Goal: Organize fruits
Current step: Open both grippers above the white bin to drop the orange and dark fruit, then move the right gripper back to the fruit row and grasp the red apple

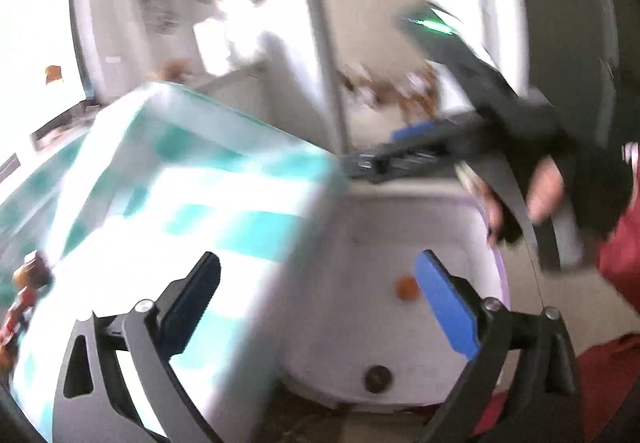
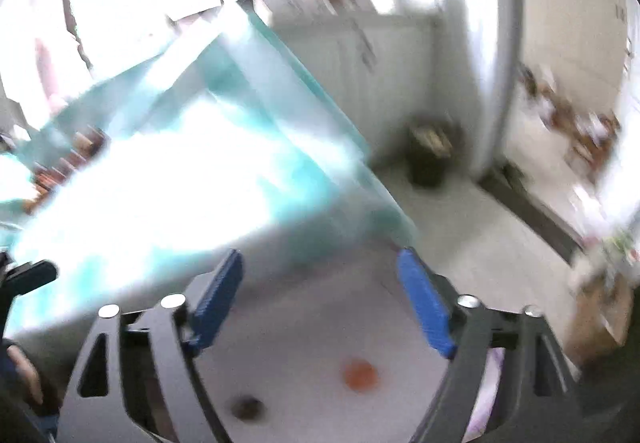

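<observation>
**Two fruits in the white tub, both grippers released**

One small round orange fruit (image 1: 406,287) lies on the smooth floor of a white plastic tub (image 1: 360,211) with rounded corners and a lilac rim. One darker round thing (image 1: 377,379), brownish and blurred, lies near it, apart; what it is cannot be told. The left gripper (image 1: 320,307) hangs above the tub with its jaws spread wide and nothing between them, one flat pad blue, one dark. The right gripper (image 2: 320,307), with two ribbed blue pads, is likewise spread and bare. Just beside the tub stands a table under a glossy teal-and-white checked cloth (image 1: 192,179). Everything is motion-blurred.
</observation>
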The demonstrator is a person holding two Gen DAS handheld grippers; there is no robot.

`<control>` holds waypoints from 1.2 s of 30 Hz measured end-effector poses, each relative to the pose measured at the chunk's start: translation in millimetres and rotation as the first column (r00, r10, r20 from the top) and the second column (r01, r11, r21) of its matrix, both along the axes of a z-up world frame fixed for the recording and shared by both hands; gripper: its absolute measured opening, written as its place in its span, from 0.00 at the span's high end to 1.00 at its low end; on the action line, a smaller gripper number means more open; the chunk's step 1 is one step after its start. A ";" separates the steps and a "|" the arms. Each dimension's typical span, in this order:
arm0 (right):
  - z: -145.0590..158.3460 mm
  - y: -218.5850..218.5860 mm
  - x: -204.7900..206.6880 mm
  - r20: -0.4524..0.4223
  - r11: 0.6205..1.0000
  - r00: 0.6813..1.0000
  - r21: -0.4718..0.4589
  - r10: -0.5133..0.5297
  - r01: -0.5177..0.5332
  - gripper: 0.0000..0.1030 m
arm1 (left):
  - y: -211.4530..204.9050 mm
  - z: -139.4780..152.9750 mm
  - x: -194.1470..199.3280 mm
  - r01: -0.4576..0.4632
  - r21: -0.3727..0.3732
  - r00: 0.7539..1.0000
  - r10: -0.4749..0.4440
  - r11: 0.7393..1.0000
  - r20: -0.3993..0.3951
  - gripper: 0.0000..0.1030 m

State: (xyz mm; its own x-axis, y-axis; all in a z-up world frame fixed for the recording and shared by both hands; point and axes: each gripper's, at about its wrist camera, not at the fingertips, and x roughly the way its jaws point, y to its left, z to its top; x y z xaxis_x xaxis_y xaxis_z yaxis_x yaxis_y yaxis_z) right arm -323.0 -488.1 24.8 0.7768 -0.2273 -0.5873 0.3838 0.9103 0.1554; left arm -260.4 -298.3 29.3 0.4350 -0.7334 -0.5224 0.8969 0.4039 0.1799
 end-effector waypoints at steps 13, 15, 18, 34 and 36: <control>14.0 245.2 155.6 -0.128 0.866 0.878 -0.147 0.462 -0.477 0.14 | 301.3 46.9 206.7 -0.801 -0.105 0.596 0.765 0.590 -0.245 0.02; 5.4 260.1 189.9 -0.157 0.854 0.862 -0.136 0.482 -0.502 0.14 | 340.7 44.4 226.0 -0.858 -0.082 0.504 0.804 0.507 -0.315 0.02; -4.7 264.4 256.1 -0.164 0.882 0.876 -0.055 0.454 -0.467 0.14 | 390.7 32.9 250.9 -0.911 -0.076 0.400 0.819 0.406 -0.411 0.02; -6.1 292.7 434.5 -0.166 0.931 0.921 -0.035 0.353 -0.363 0.14 | 431.6 11.9 247.5 -0.957 -0.072 0.272 0.786 0.280 -0.555 0.02; -7.7 301.9 440.4 -0.246 0.887 0.880 -0.129 0.406 -0.444 0.14 | 434.2 12.3 244.6 -0.961 -0.081 0.263 0.782 0.265 -0.564 0.02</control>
